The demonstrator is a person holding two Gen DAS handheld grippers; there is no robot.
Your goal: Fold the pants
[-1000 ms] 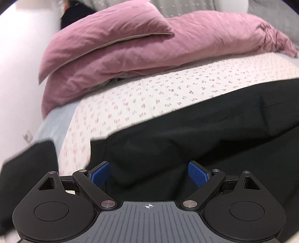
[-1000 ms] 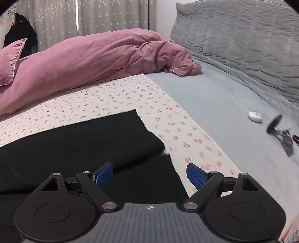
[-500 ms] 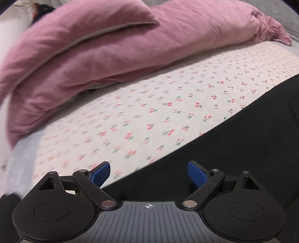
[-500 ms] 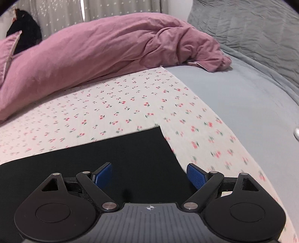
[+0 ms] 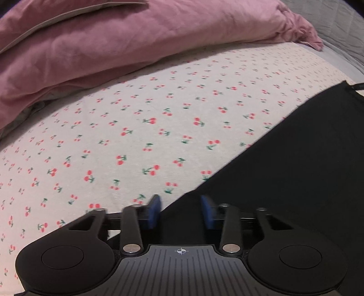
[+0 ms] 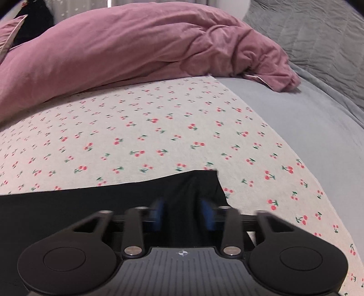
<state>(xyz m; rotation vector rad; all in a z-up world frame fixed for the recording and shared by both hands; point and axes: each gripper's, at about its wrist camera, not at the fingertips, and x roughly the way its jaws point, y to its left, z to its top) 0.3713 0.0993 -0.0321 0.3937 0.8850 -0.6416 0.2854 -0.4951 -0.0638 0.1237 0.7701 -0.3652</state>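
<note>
The black pants [image 5: 295, 164] lie flat on the cherry-print sheet [image 5: 136, 136]. In the left wrist view they fill the lower right, and my left gripper [image 5: 180, 208] sits at their near left edge with its blue pads narrowed around the fabric edge. In the right wrist view the pants [image 6: 91, 205] cross the lower left, and my right gripper [image 6: 183, 210] has its blurred pads closing on their right corner, where the cloth bunches between them.
A pink duvet [image 6: 136, 45] and pillow [image 5: 56, 13] lie along the far side of the bed. A grey sheet [image 6: 307, 127] and a grey quilted cover [image 6: 318, 34] are to the right.
Both grippers have moved forward and down onto the pants' edge, and both pairs of fingers have closed in from wide open to a narrow gap on the fabric.
</note>
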